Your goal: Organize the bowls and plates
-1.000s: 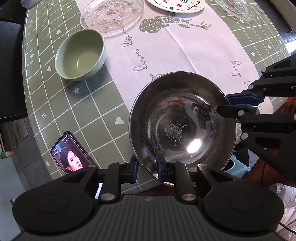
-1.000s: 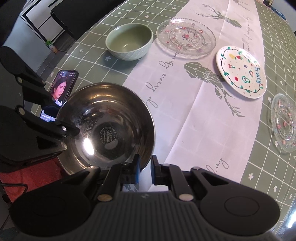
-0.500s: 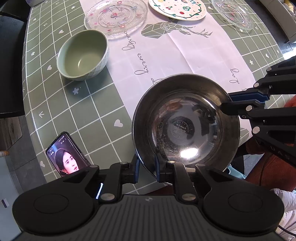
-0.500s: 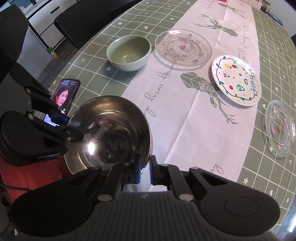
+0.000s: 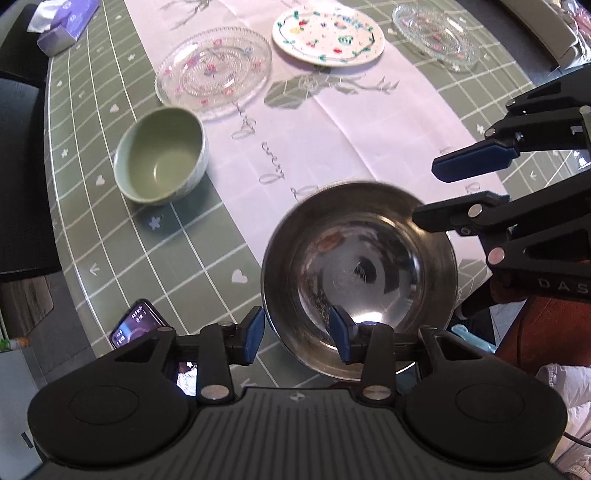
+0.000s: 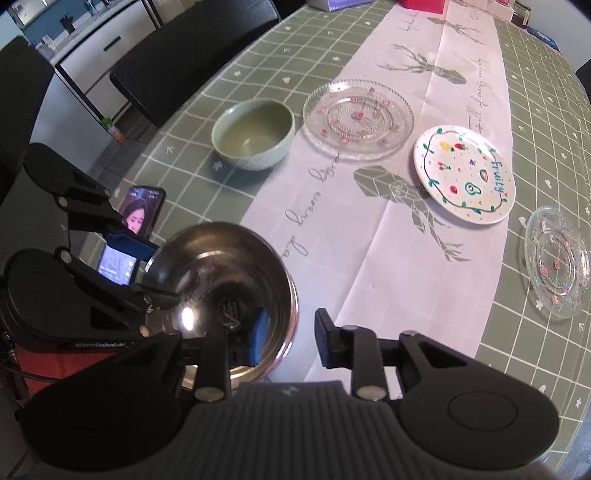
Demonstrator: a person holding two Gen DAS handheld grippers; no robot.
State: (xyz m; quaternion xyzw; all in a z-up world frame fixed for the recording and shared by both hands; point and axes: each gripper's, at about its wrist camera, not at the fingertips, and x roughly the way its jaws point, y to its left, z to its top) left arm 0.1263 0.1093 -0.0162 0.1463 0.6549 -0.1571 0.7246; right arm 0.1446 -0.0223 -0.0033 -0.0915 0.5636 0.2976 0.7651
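A steel bowl [image 5: 360, 273] [image 6: 221, 291] is at the table's near edge, slightly blurred. My left gripper [image 5: 297, 334] points down over its near rim. Its jaws are opening, and the rim runs between the blue pads [image 5: 255, 334] without touching either. My right gripper [image 6: 291, 341] straddles the opposite rim, jaws also opening, one pad [image 6: 258, 339] inside the bowl and one outside, both off the metal. Further back stand a green bowl [image 5: 160, 158] [image 6: 255, 138], a large glass plate [image 5: 214, 72] [image 6: 358, 118], a painted white plate [image 5: 328, 37] [image 6: 465, 173] and a small glass plate [image 5: 436, 35] [image 6: 557, 258].
A lit phone [image 5: 136, 325] [image 6: 142, 210] lies on the green checked tablecloth [image 5: 110, 229] left of the steel bowl, near the table's edge. A purple box [image 5: 62, 26] sits at the far left. Dark chairs [image 6: 192, 48] stand beyond the table. Red cloth shows below the edge.
Both grippers were shut on the steel bowl's rim; now both have opened and the rim is free. The bowl looks smaller and farther from both cameras.
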